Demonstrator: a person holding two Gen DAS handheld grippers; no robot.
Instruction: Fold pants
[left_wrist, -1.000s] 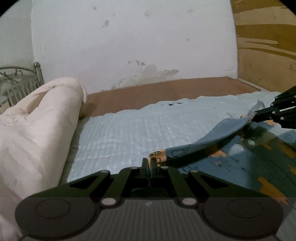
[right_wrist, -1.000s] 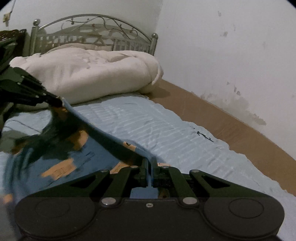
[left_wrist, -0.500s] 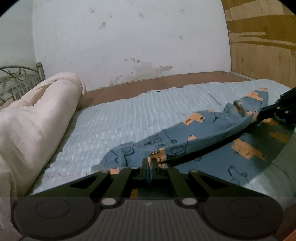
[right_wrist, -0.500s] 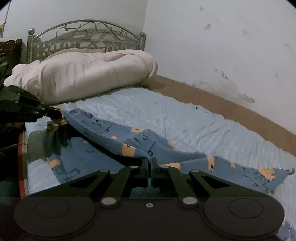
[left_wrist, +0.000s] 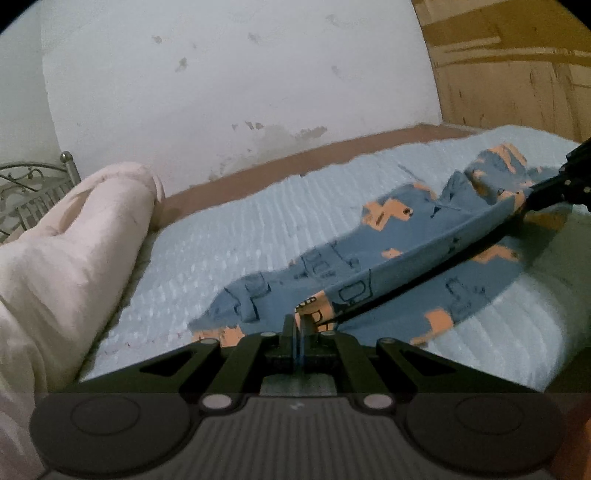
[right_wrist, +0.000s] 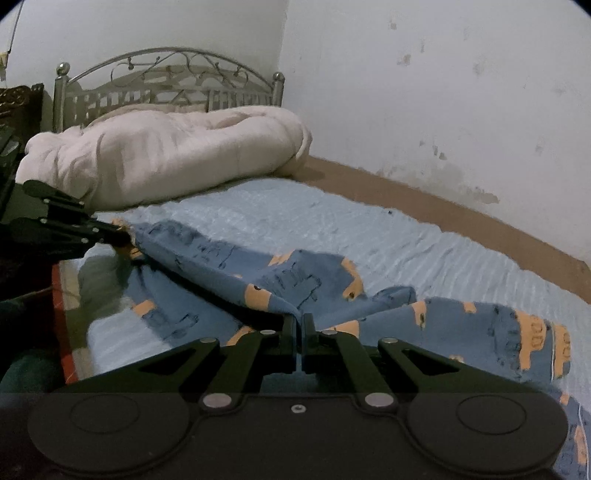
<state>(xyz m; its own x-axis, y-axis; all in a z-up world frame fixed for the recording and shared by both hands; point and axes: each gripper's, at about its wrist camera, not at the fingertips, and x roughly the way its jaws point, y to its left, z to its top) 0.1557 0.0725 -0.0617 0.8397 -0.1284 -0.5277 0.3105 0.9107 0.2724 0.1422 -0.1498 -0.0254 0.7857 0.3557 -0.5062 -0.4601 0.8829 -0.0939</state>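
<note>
Blue pants with orange patches lie on the light blue bed sheet, with one edge held taut just above it. My left gripper is shut on one end of that edge. My right gripper is shut on the other end. The pants also show in the right wrist view, with one leg trailing right. The right gripper shows at the right of the left wrist view. The left gripper shows at the left of the right wrist view.
A rolled cream duvet lies at the head of the bed by the metal headboard. A white wall runs along the far side, with a bare brown mattress strip. A wooden panel stands at the foot.
Both grippers have come down toward the bed with the pants' edge. The pants, lifted a second ago, now lie spread on the sheet.
</note>
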